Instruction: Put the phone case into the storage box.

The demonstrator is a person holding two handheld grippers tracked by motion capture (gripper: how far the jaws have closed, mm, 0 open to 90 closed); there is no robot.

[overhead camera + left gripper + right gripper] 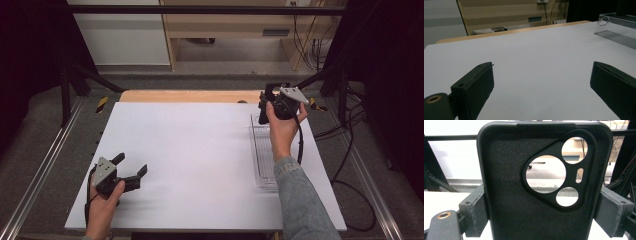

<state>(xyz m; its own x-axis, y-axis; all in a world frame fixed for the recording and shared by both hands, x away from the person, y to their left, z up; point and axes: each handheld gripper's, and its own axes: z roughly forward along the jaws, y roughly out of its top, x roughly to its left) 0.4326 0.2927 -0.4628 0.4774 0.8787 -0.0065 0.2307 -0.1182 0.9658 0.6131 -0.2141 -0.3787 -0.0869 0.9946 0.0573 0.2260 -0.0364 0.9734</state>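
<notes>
The right hand-held gripper (270, 98) is clamped across the sides of a black phone case (541, 182), held up over the clear tray's (262, 150) far end. The case looks light, flexible and grippy; its edges suit the hold. The left hand-held gripper (131, 168) rests spread apart on the desk (190, 150).

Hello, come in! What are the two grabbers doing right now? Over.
Left gripper open, empty, low over table. Right gripper shut on black phone case, held up above clear tray. Nothing in the way.
</notes>
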